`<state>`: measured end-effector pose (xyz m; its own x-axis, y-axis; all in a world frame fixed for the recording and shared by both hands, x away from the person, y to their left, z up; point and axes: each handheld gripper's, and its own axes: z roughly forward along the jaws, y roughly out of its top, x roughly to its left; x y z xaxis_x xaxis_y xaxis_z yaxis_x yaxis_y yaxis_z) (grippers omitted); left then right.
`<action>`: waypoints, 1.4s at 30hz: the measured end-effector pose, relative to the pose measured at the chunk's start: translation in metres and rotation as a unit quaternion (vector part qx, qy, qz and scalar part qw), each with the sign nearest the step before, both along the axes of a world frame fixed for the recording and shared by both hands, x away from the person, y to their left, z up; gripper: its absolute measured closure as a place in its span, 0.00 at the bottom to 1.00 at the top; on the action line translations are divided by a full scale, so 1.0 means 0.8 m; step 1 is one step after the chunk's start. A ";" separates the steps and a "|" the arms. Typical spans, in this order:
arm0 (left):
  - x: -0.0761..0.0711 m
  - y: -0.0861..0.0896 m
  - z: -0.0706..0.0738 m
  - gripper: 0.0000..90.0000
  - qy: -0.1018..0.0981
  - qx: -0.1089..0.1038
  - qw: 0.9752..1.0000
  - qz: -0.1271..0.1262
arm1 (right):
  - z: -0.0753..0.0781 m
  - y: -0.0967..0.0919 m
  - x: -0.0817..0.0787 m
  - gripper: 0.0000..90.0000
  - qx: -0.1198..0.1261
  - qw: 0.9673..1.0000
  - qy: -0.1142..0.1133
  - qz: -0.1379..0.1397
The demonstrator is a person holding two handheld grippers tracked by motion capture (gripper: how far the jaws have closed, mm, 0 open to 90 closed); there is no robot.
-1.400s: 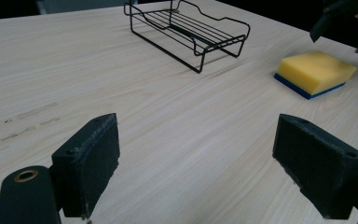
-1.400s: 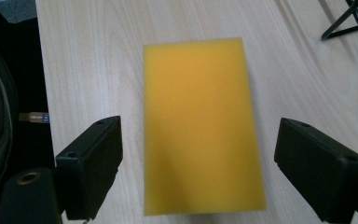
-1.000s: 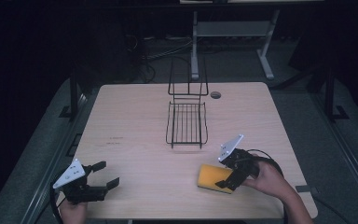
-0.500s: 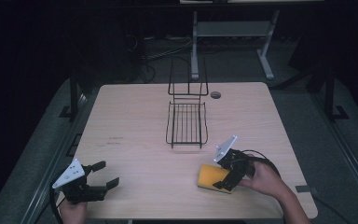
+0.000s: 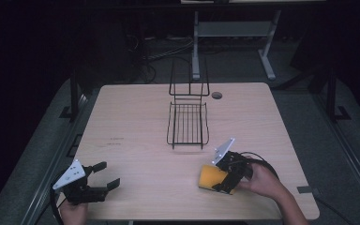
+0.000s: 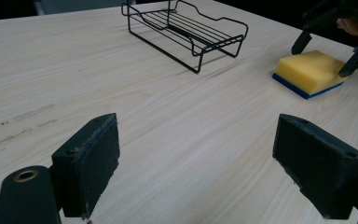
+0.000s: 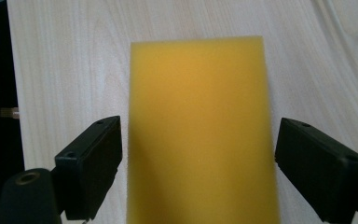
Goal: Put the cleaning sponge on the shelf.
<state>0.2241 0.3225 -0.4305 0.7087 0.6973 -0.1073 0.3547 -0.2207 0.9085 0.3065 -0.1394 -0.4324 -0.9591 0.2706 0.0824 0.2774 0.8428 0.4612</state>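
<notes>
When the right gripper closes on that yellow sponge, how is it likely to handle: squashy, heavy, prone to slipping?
The sponge looks like soft foam, so it will probably compress between the open jaws of the right gripper rather than resist. It is likely light for its size. Its flat blue base, seen in the left gripper view, lies on the table, so a push should slide it, not roll it.

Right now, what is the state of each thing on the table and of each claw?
Sponge: flat on the table, yellow side up, not gripped.
Wire rack: upright, empty.
Right claw: open, jaws on either side of the sponge.
Left claw: open, holding nothing.
</notes>
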 end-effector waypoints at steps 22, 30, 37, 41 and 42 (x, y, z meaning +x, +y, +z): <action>-0.001 -0.001 0.000 0.16 0.000 0.000 1.000 0.000 | -0.018 0.002 -0.001 0.16 -0.003 1.000 -0.001 -0.001; 0.000 -0.001 0.000 0.16 0.000 -0.001 1.000 -0.001 | -0.022 0.003 -0.001 0.16 -0.006 1.000 -0.002 -0.001; -0.001 -0.001 0.000 0.16 0.000 -0.003 1.000 -0.001 | -0.024 0.005 -0.001 0.17 -0.016 1.000 -0.004 0.000; -0.001 0.000 0.000 0.16 0.001 -0.003 1.000 -0.001 | -0.023 0.005 -0.001 0.21 -0.014 1.000 -0.007 0.003; -0.001 0.000 0.000 0.16 0.001 -0.003 1.000 -0.001 | -0.023 0.005 -0.001 0.21 -0.014 1.000 -0.007 0.003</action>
